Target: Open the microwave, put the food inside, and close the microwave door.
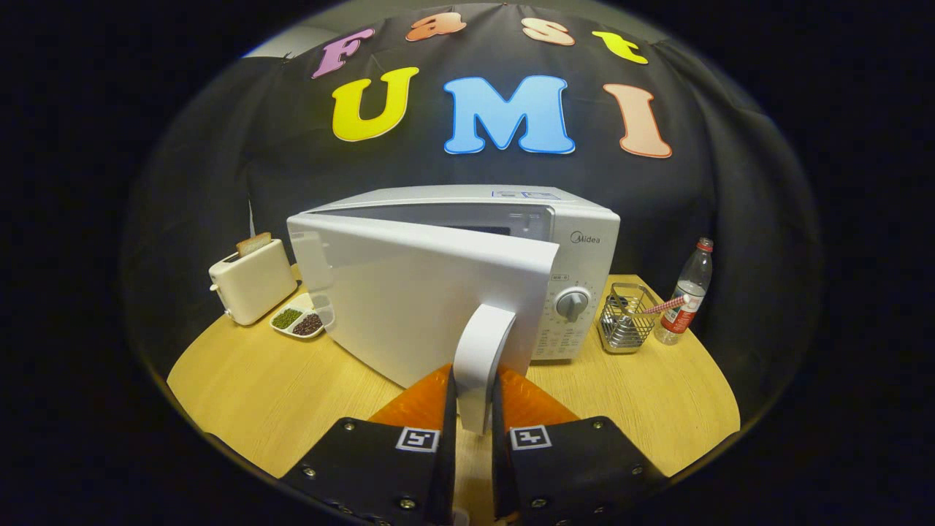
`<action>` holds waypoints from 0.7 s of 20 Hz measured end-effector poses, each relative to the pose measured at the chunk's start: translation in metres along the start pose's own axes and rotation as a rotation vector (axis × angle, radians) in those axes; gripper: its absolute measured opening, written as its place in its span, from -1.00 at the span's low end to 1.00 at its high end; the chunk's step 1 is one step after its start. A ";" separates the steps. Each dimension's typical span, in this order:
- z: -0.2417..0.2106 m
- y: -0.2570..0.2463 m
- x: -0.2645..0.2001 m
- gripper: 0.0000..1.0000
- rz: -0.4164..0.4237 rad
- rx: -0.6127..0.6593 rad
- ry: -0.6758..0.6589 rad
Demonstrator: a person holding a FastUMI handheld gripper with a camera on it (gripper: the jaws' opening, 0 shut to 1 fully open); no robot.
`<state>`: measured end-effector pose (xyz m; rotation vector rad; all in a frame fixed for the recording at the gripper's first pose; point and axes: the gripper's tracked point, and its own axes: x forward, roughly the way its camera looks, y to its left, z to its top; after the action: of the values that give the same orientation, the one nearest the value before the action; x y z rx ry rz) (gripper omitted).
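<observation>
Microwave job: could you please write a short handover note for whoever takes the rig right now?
Hand-held gripper: shut on the door handle, one finger on each side of it.
Microwave: on the wooden table; its door is swung partly open, hinged on the side toward the toaster.
Food: a divided dish with green and dark fillings sits on the table between toaster and door, not yet inside.
Done: door grasped and partly opened.
Left: finish opening, release the handle, put the dish inside, close the door.
</observation>
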<state>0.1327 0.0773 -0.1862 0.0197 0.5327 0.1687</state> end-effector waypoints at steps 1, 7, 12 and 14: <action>-0.003 0.005 -0.006 -0.58 -0.006 -0.004 -0.001; -0.019 0.039 -0.037 -0.58 -0.030 -0.001 -0.005; -0.028 0.070 -0.058 -0.58 -0.034 0.002 -0.018; -0.032 0.082 -0.065 -0.58 -0.034 0.002 -0.021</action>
<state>0.0488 0.1468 -0.1765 0.0143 0.5116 0.1342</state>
